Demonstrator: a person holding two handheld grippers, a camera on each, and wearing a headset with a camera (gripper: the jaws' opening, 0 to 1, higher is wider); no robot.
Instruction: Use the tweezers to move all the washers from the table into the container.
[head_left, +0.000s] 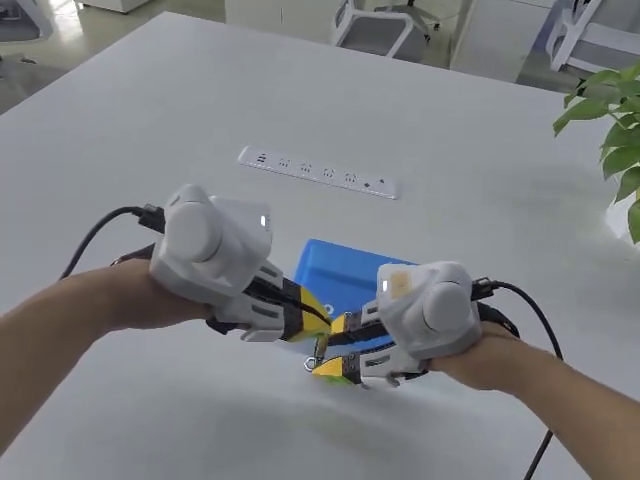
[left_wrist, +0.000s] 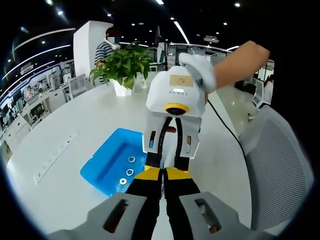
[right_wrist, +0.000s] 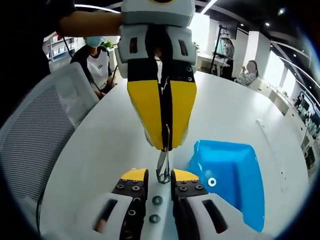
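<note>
My left gripper (head_left: 318, 312) (right_wrist: 165, 145) has its yellow jaws shut on the upper end of thin metal tweezers (right_wrist: 164, 160), which hang down from it. Facing it is my right gripper (head_left: 338, 347) (right_wrist: 160, 176), open with a narrow gap, and the tweezers' tip sits between its jaws. Two washers (right_wrist: 157, 200) lie on the white table just below that tip. The blue container (head_left: 335, 265) (right_wrist: 235, 180) sits right beside both grippers. In the left gripper view three washers (left_wrist: 131, 160) lie inside it. Whether the tweezers' tip holds a washer, I cannot tell.
A white power strip (head_left: 318, 172) lies on the table beyond the container. A potted plant (head_left: 615, 120) stands at the right edge. A mesh chair (left_wrist: 280, 165) is close to the table, and people (right_wrist: 97, 60) sit in the background. Black cables trail from both grippers.
</note>
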